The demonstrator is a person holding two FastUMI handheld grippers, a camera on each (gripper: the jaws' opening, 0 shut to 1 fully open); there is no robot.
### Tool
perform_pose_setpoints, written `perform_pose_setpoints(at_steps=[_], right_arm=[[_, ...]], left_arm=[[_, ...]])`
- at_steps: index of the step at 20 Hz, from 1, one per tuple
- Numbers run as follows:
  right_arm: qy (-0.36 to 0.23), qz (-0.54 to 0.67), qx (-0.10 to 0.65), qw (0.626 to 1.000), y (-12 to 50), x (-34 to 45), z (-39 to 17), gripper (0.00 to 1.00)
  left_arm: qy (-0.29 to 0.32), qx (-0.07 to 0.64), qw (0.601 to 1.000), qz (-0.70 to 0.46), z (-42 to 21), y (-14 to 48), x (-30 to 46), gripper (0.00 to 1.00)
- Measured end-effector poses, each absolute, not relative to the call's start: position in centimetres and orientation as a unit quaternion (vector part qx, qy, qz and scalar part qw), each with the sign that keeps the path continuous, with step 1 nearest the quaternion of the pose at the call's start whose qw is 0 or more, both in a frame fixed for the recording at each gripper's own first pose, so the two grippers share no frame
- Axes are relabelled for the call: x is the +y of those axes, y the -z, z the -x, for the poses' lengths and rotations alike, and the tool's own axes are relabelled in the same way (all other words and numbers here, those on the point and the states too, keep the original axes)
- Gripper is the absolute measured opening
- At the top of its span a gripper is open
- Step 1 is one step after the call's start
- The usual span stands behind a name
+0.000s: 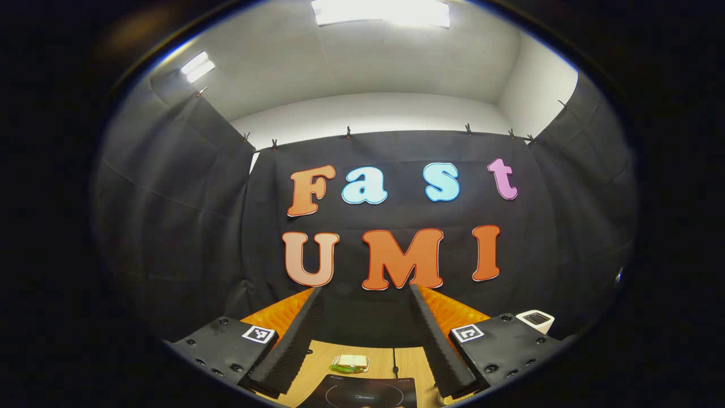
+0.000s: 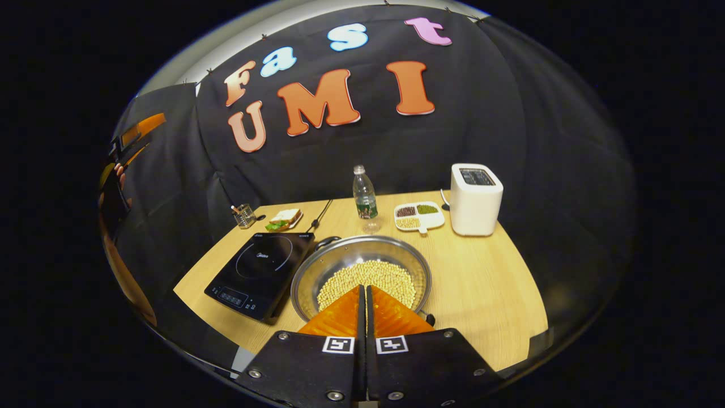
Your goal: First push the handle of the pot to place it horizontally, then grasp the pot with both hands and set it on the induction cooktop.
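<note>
Hovering my right claw, fingers together, at the pot's six o'clock; left claw is gaping apart above the cooktop.

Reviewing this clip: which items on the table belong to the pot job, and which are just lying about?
Job: pot of beans, induction cooktop, left gripper, right gripper.
Lying about: toaster, water bottle, divided dish, sandwich, small holder.

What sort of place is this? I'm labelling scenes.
Probably a mock kitchen in a booth: a wooden table with an induction cooktop, a pot of beans and a toaster.
</note>
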State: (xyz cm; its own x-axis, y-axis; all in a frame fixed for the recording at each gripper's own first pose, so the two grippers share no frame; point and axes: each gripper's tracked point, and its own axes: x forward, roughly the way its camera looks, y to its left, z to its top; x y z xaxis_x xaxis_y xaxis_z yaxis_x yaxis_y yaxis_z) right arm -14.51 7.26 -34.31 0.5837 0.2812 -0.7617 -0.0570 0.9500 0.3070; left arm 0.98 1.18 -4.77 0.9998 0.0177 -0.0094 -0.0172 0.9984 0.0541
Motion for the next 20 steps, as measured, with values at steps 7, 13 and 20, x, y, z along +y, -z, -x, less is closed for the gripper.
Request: perform_pose_setpoints(at_steps=[7,13,20], right_arm=[[-0.057,-0.155,0.55,0.818,41.2,8.5,19.0,0.0],[-0.034,-0.195,0.591,0.782,43.0,9.7,21.5,0.0],[-0.001,-0.215,0.627,0.749,45.9,9.3,22.4,0.0]], left_arm=[[-0.003,0.022,0.999,-0.025,-1.4,6.2,0.5,0.98],[-0.002,0.038,0.999,-0.014,-1.9,7.5,0.8,0.98],[-0.004,0.067,0.998,-0.012,-2.2,9.4,1.3,0.98]])
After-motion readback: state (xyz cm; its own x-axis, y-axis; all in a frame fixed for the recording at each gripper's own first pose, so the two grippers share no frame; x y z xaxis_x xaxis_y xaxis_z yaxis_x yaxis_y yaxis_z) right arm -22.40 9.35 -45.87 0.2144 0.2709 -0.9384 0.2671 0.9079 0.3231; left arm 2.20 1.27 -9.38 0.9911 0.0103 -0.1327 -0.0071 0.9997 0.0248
